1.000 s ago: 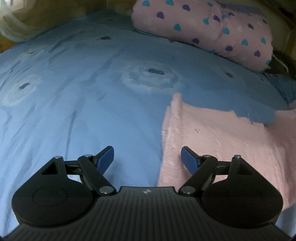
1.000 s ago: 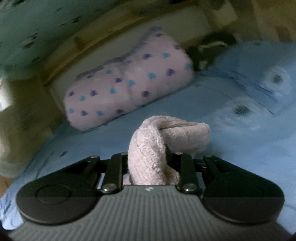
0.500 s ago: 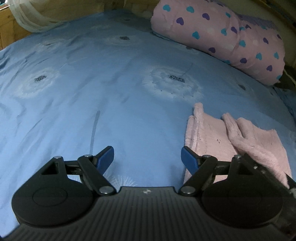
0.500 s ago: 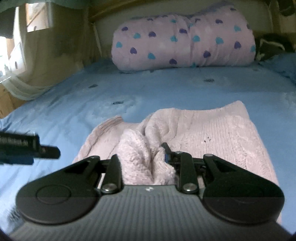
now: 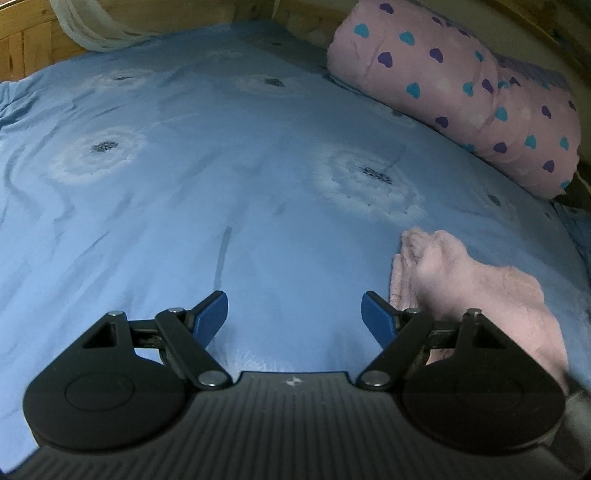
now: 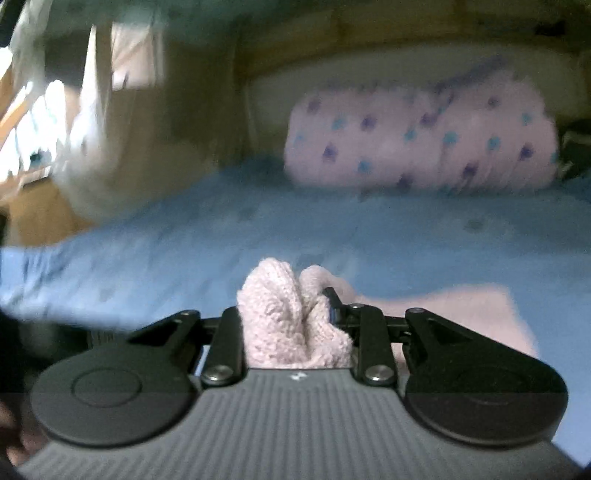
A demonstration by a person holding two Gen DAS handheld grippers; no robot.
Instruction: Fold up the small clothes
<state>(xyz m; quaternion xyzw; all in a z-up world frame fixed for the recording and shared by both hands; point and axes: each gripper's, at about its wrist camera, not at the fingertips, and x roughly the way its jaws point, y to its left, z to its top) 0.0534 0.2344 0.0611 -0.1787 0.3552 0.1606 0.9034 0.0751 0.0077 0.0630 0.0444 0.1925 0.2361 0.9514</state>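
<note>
A small pink knit garment (image 5: 476, 288) lies folded on the blue bedsheet (image 5: 221, 184), to the right of my left gripper (image 5: 294, 317). The left gripper is open and empty above the sheet, its right fingertip (image 5: 376, 317) close to the garment's left edge. My right gripper (image 6: 291, 314) is shut on a bunched part of the pink garment (image 6: 280, 306), which bulges up between the jaws. The rest of the garment (image 6: 461, 314) trails to the right on the bed. The right wrist view is blurred by motion.
A rolled pink blanket with heart print (image 5: 461, 92) lies at the head of the bed, also in the right wrist view (image 6: 424, 136). A wooden bed frame (image 5: 26, 40) and a white curtain (image 5: 92, 29) border the far left. The blue sheet (image 6: 221, 229) stretches leftward.
The right gripper, still holding the pink garment, has swung over the bed. The garment lies more folded, further right of the left gripper. The left gripper stays open.
</note>
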